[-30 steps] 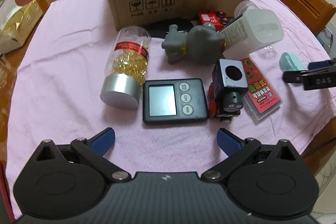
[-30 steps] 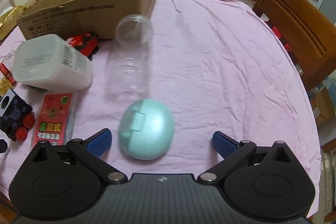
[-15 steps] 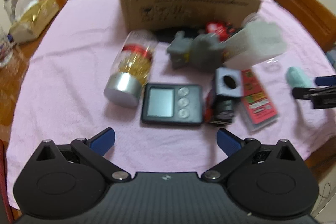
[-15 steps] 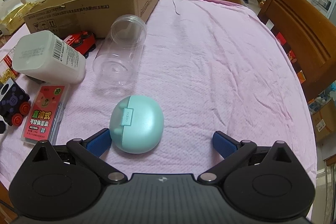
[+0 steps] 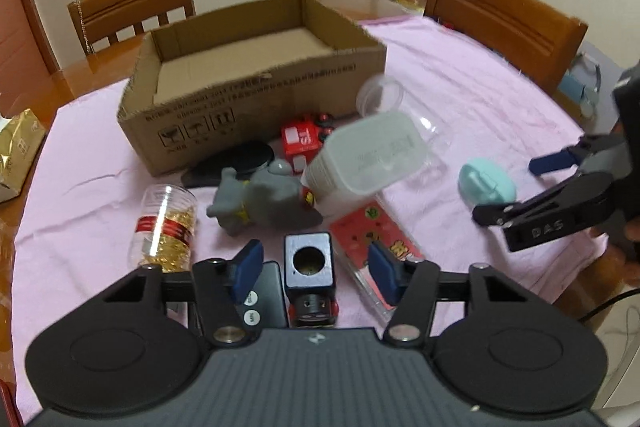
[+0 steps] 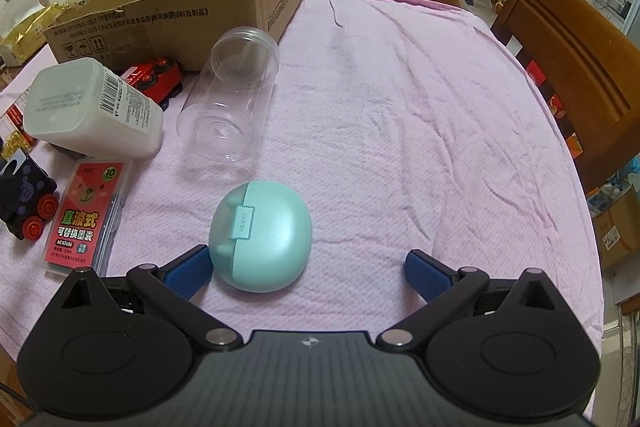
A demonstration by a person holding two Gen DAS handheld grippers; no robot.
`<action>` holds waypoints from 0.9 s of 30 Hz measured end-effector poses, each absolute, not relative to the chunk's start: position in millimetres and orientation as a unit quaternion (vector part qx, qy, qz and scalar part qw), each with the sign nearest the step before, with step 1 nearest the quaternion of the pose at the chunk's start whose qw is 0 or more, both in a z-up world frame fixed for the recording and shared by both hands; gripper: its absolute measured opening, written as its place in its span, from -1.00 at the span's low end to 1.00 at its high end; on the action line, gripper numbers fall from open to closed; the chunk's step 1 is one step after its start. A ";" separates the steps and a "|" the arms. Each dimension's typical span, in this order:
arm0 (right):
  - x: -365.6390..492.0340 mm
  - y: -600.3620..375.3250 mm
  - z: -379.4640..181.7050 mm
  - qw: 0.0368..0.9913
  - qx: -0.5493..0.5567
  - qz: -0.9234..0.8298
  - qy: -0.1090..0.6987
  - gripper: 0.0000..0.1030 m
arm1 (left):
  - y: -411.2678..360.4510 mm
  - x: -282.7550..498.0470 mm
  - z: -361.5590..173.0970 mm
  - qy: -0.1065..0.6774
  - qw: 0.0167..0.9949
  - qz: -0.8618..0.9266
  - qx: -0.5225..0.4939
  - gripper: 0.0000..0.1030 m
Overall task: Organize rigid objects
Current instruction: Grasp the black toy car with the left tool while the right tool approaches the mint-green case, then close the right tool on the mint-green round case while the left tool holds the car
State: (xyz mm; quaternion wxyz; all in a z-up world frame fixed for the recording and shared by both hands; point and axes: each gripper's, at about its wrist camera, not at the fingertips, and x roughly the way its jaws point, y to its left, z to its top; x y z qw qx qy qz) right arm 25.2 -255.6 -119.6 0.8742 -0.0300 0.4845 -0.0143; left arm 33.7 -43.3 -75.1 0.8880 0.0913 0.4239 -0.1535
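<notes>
My left gripper [image 5: 316,269] hovers over the black toy train [image 5: 309,265]. Its jaws are closing with the train between them, and a gap still shows on each side. Beside it lie a black timer [image 5: 266,297], a pill bottle [image 5: 166,227], a grey elephant toy [image 5: 260,201], a white bottle [image 5: 368,157], a red refill pack [image 5: 380,239] and a red toy car [image 5: 302,141]. My right gripper [image 6: 308,273] is open around the teal earbud case [image 6: 260,235], which lies close to its left finger. An open cardboard box [image 5: 256,95] stands behind.
A clear jar [image 6: 228,99] lies on its side next to the box. The pink cloth [image 6: 420,131] covers the table, with wooden chairs [image 5: 504,23] around it. A gold packet [image 5: 16,151] sits at the far left edge. A dark flat object [image 5: 236,163] lies before the box.
The left gripper moved forward over the toy train and its jaws narrowed around it. The view tilted up, showing the box's inside. The right gripper drew slightly closer to the teal case.
</notes>
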 end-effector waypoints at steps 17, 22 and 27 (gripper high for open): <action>28.6 -255.3 -118.7 0.871 -0.036 -0.001 0.490 1.00 | -33.9 18.5 -87.8 0.481 0.862 -0.154 0.048 -0.50; 33.6 -252.2 -117.9 0.865 -0.046 0.010 0.499 1.00 | -21.7 2.7 -86.1 0.491 0.861 -0.128 0.040 -0.50; 34.6 -247.4 -118.6 0.866 -0.052 0.024 0.496 1.00 | -9.8 -6.4 -88.8 0.486 0.868 -0.099 0.037 -0.43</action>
